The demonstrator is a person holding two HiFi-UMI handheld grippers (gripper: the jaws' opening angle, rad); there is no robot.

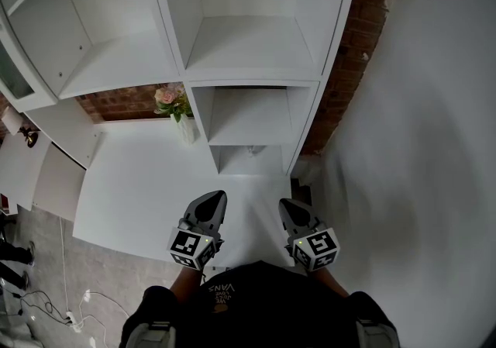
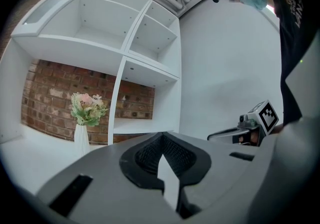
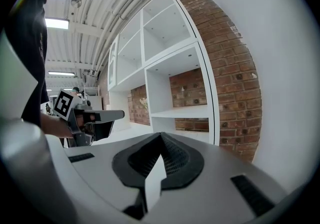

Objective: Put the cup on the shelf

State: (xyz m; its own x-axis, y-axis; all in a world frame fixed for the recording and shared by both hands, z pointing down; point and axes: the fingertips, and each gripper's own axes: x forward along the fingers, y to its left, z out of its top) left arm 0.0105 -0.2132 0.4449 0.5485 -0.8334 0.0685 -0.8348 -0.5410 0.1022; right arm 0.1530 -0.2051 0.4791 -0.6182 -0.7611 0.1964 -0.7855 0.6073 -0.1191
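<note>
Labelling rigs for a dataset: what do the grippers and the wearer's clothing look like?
The left gripper and right gripper are grey tapering shells with black ribbed pads. Each bears a cube with black-and-white square markers and a green light. The person wears a black top.

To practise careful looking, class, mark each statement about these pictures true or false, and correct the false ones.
1. A vase of flowers stands on the white counter. True.
2. The left gripper holds a cup. False: its fingers are together with nothing between them.
3. There is a brick wall behind the shelf. True.
4. The shelf is packed with books. False: no books show in it.
5. The right gripper reaches inside the shelf. False: it is held low, close to the person and apart from the shelf.
</note>
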